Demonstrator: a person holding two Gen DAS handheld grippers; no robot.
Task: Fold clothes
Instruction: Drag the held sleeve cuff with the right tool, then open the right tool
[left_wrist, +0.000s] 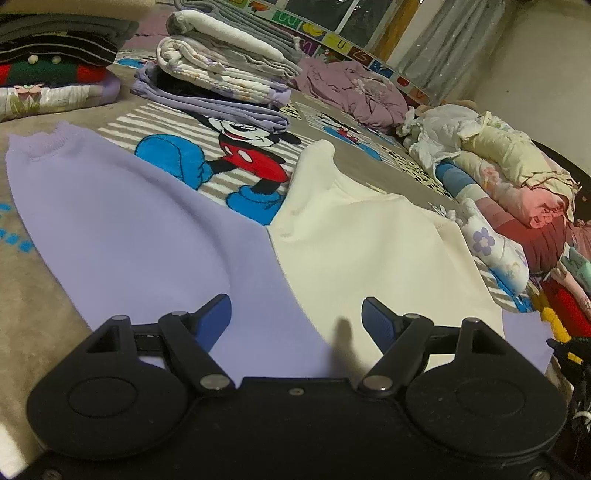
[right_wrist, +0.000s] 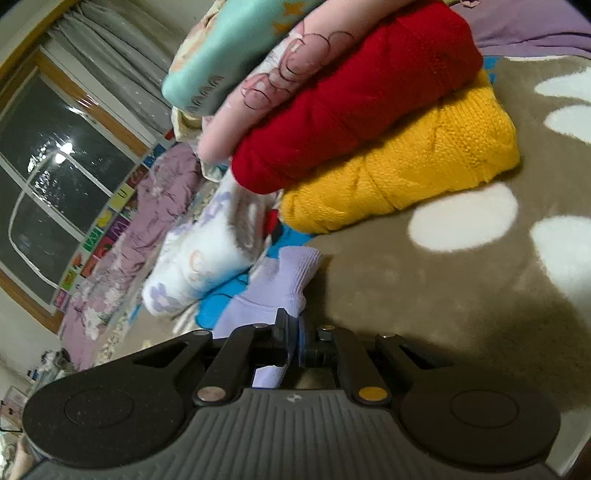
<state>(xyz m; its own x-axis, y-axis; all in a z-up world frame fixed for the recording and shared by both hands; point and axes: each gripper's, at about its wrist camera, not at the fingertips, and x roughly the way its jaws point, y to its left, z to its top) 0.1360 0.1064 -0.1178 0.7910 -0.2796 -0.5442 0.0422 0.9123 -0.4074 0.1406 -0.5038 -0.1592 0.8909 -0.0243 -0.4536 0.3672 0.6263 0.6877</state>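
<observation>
On a grey cartoon-print rug (left_wrist: 55, 314), left gripper (left_wrist: 295, 317) hovers low with jaws wide apart, nothing between the blue pads; directly under and ahead of it a lilac-and-cream garment (left_wrist: 258, 266) lies spread flat. Lilac sleeve (left_wrist: 92, 206) runs off to the left, ribbed cuff at its far end; cream sleeve (left_wrist: 362, 236) runs right. Between the two sleeves, a cartoon mouse figure (left_wrist: 243, 155) printed on the rug.

Right gripper (right_wrist: 293, 332): jaws pinched tight on a lilac ribbed cuff (right_wrist: 295, 280), fabric trailing back under the tool. It appears to match the lilac garment; cannot confirm.

Just beyond the cuff: a white floral bundle (right_wrist: 199, 266). Past that, a stack of folded knits, yellow sweater (right_wrist: 406, 170) at the bottom, red sweater (right_wrist: 354, 99) on it, pink and teal pieces above.

Farther off, left view: folded piles (left_wrist: 221, 74), a crumpled mauve quilt (left_wrist: 351, 92), window and curtain behind.
</observation>
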